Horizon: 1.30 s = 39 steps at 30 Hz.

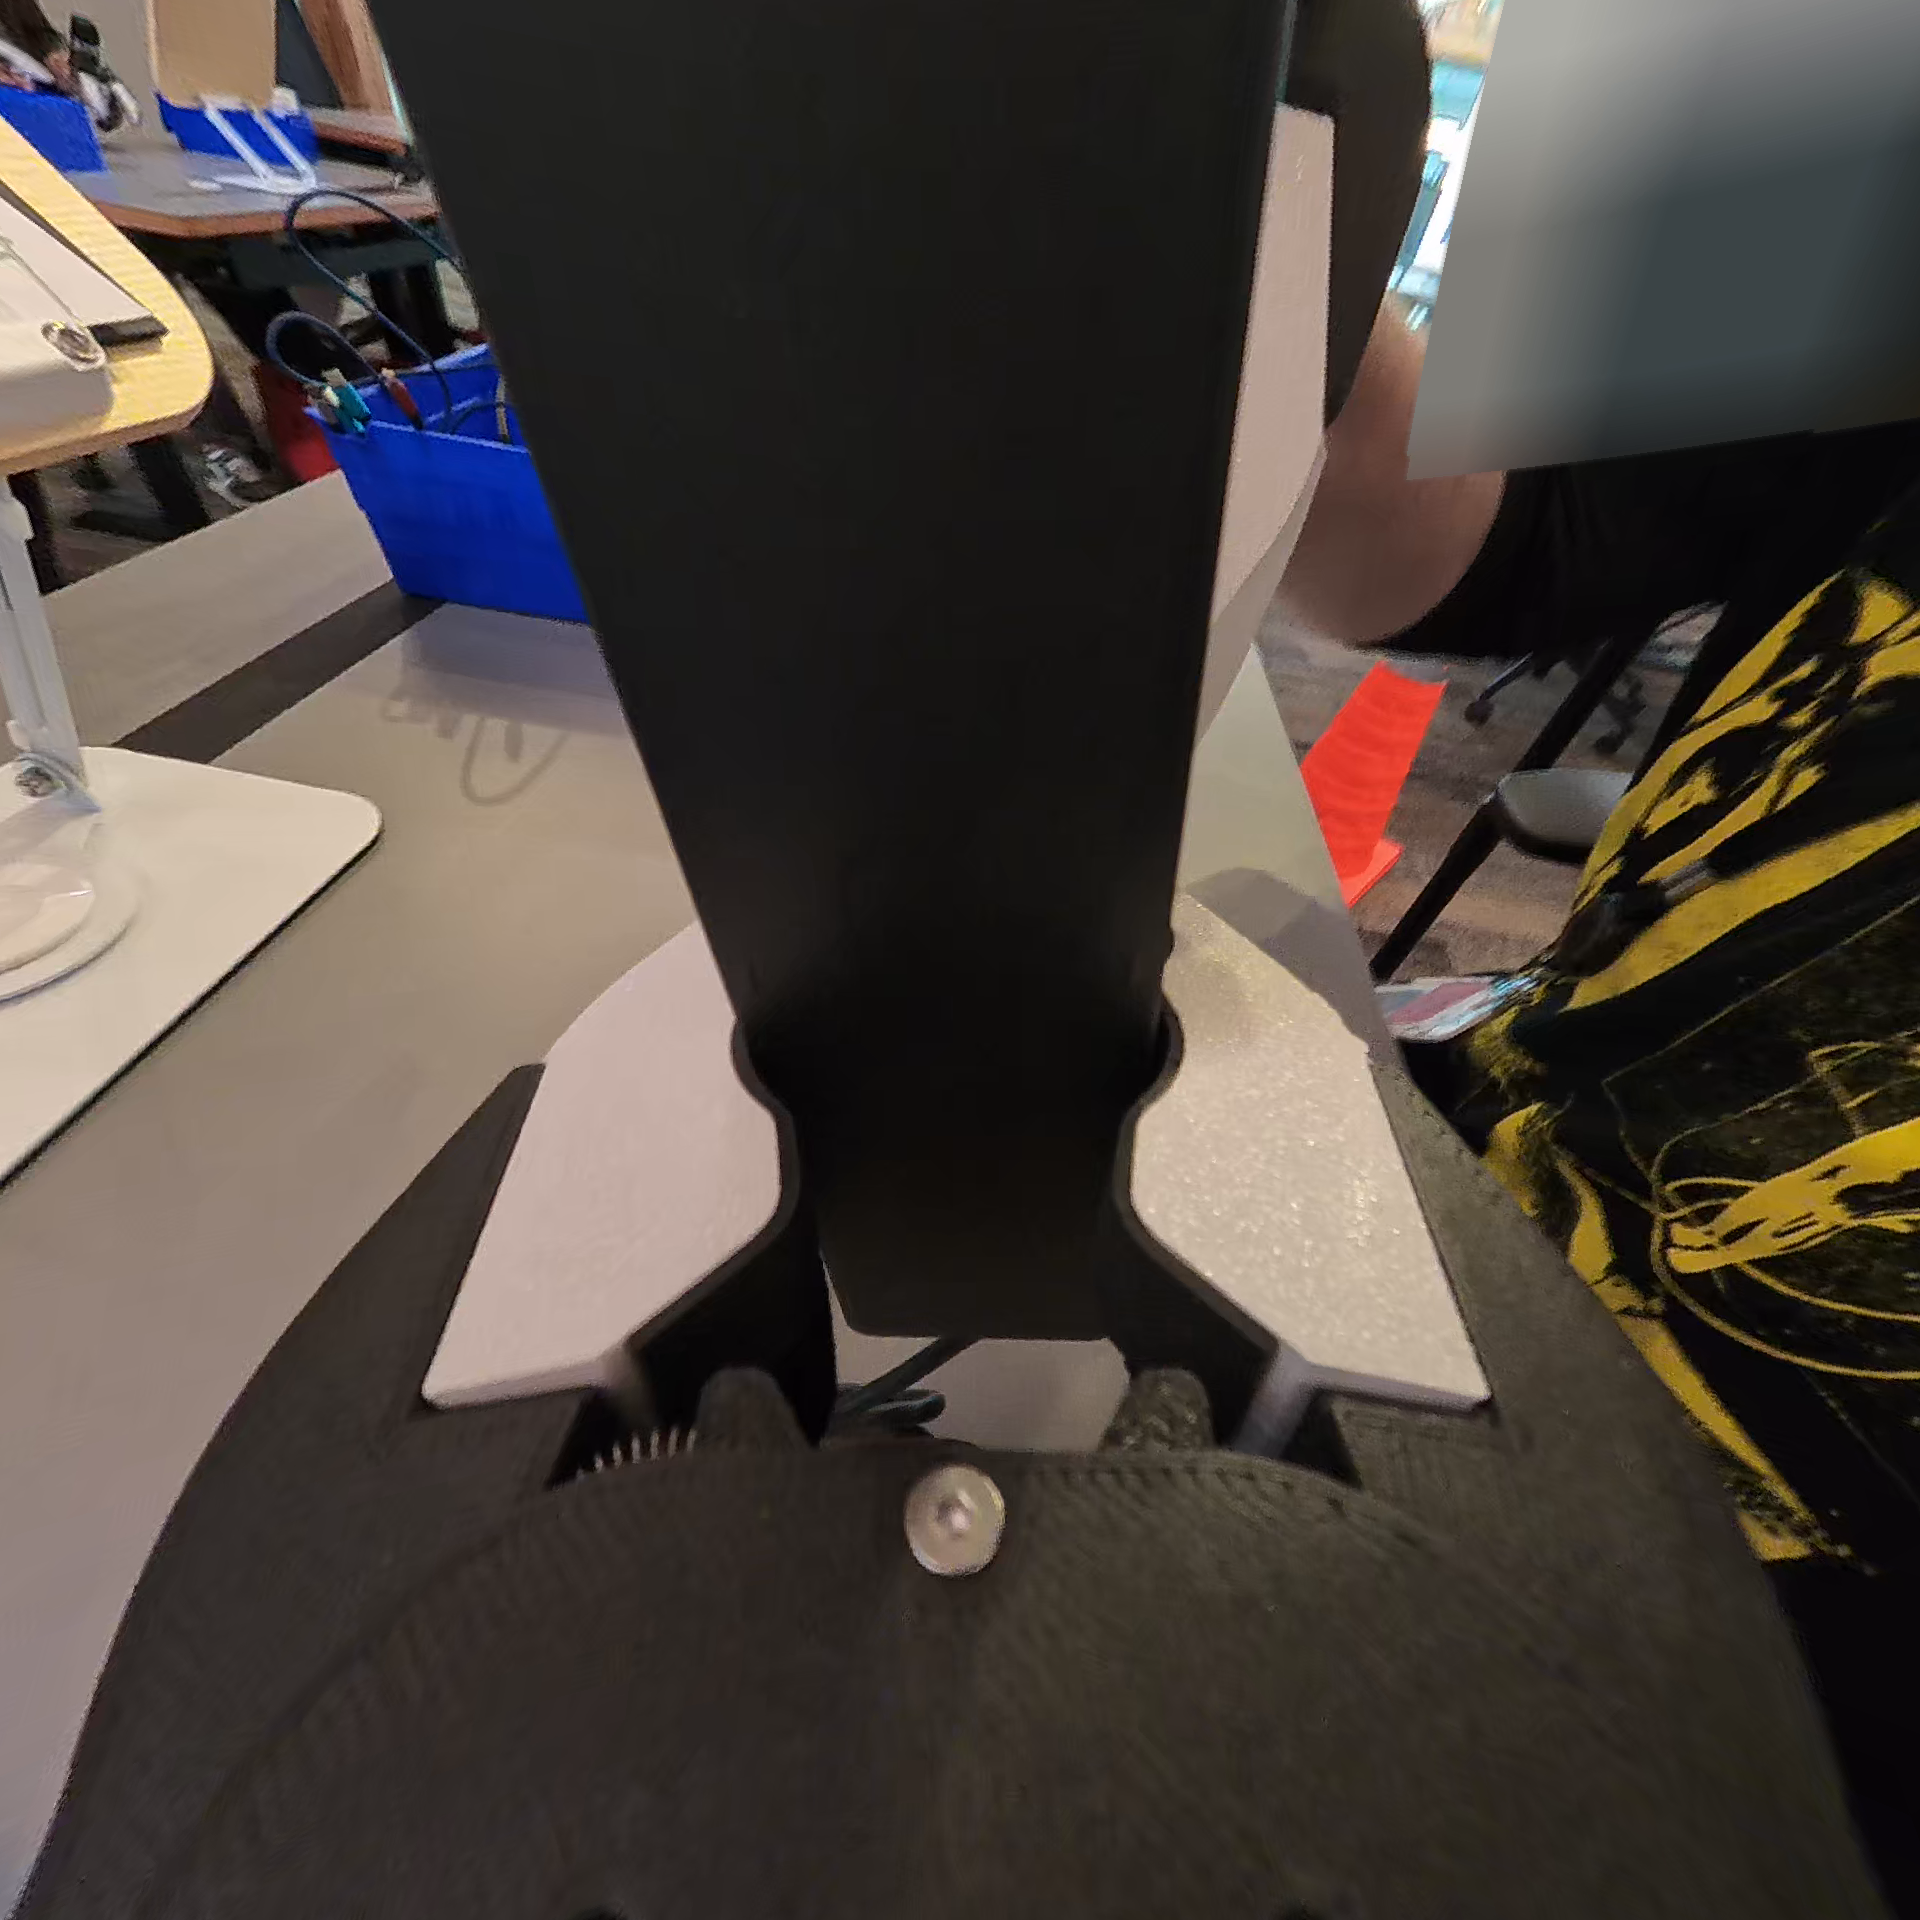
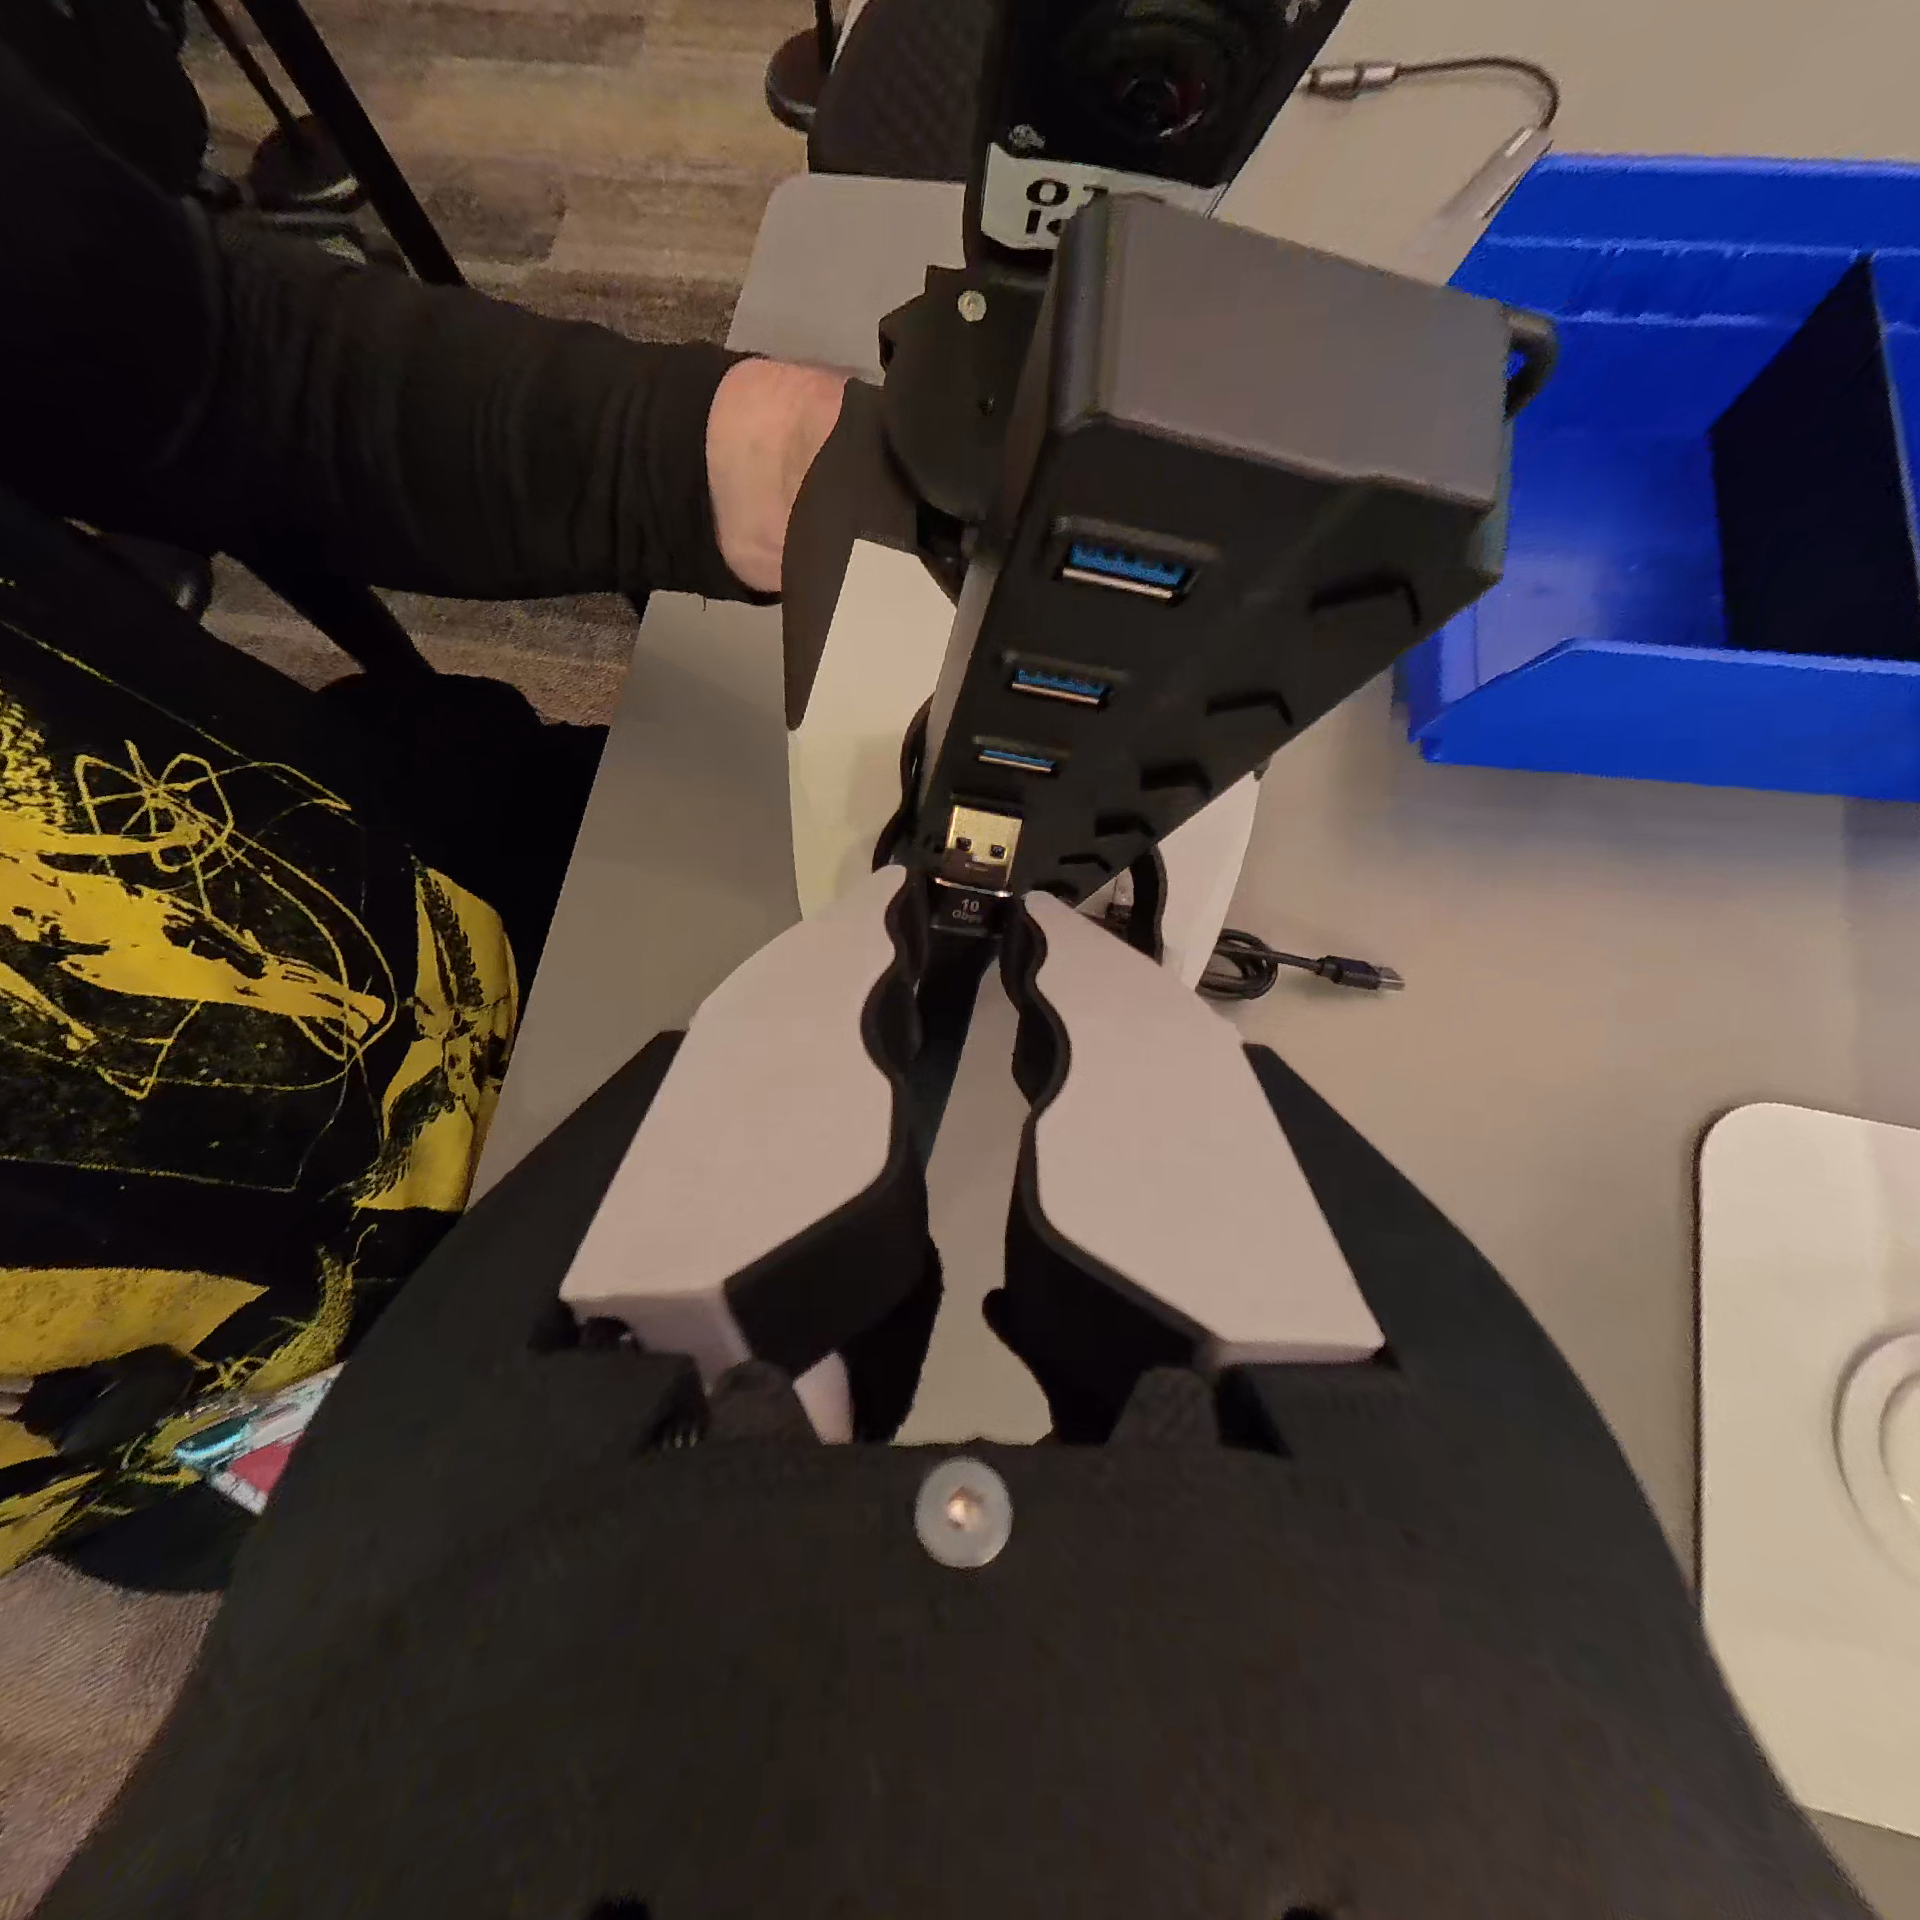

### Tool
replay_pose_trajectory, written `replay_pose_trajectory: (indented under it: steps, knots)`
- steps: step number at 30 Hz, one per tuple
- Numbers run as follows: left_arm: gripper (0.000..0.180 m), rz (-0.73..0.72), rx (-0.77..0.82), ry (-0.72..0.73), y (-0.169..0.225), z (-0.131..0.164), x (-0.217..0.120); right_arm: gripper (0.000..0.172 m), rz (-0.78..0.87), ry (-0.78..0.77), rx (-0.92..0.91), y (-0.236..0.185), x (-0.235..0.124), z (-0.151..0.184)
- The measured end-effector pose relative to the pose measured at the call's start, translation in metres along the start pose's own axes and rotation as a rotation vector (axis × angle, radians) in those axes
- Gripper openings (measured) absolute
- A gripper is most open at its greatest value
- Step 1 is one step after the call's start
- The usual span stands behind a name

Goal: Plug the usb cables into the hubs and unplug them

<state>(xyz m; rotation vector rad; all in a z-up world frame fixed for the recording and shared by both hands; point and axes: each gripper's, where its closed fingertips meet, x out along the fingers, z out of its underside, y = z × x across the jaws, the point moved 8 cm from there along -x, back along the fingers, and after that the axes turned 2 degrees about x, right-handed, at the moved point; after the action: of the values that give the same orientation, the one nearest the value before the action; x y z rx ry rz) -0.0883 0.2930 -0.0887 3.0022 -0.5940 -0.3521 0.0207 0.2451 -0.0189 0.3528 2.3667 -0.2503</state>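
My left gripper (image 1: 956, 997) is shut on a black USB hub (image 1: 883, 520), which stands up between its white fingers (image 1: 644, 1143) and fills the middle of the left wrist view. The right wrist view shows the same hub (image 2: 1247, 436), tilted, with three blue ports (image 2: 1127, 569) in a row and the left gripper's fingers (image 2: 831, 727) on both sides. My right gripper (image 2: 961, 914) is shut on a black USB plug (image 2: 966, 914). Its metal end (image 2: 982, 840) is almost fully exposed and points at the hub's face just below the lowest blue port.
A blue bin (image 2: 1662, 468) stands at the right, and also shows in the left wrist view (image 1: 457, 499). A white stand base (image 2: 1818, 1351) lies near right. A coiled black cable (image 2: 1320, 971) lies on the grey table. A person in a black-and-yellow shirt (image 2: 208, 935) sits at the left. Less than 4 cm separates the two grippers' tips.
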Motion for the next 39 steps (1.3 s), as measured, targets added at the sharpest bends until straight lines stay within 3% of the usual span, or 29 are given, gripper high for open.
replay_pose_trajectory:
  steps: [7, 19, 20, 24, 25, 31, 35, 39]
  knots:
    - [0.065, -0.010, 0.031, -0.079, 0.003, 0.002, 0.004, 0.013, -0.041, -0.095, -0.002, -0.001, 0.002, 0.001]
    - [0.065, -0.017, 0.059, -0.178, 0.007, 0.008, 0.016, 0.014, -0.068, -0.039, 0.037, 0.000, -0.006, 0.004]
    - [0.065, -0.014, 0.059, -0.186, 0.008, 0.008, 0.019, 0.000, -0.070, -0.021, 0.041, 0.000, -0.007, 0.003]
    - [0.065, -0.027, 0.043, -0.101, 0.005, 0.001, 0.018, 0.000, -0.057, -0.044, 0.040, -0.002, -0.006, 0.010]
    - [0.064, -0.038, 0.055, -0.138, 0.004, 0.004, 0.019, 0.000, -0.042, -0.034, 0.052, -0.001, -0.006, 0.012]
    - [0.065, -0.044, 0.048, -0.196, 0.001, 0.015, 0.016, 0.000, 0.098, -0.114, 0.148, -0.013, -0.008, 0.064]
    - [0.065, -0.058, 0.034, -0.160, -0.003, 0.011, 0.008, 0.020, 0.123, -0.197, 0.276, -0.053, 0.023, 0.117]
    - [0.065, -0.072, 0.038, -0.160, -0.004, 0.010, 0.005, 0.023, 0.220, -0.262, 0.379, -0.073, 0.057, 0.155]
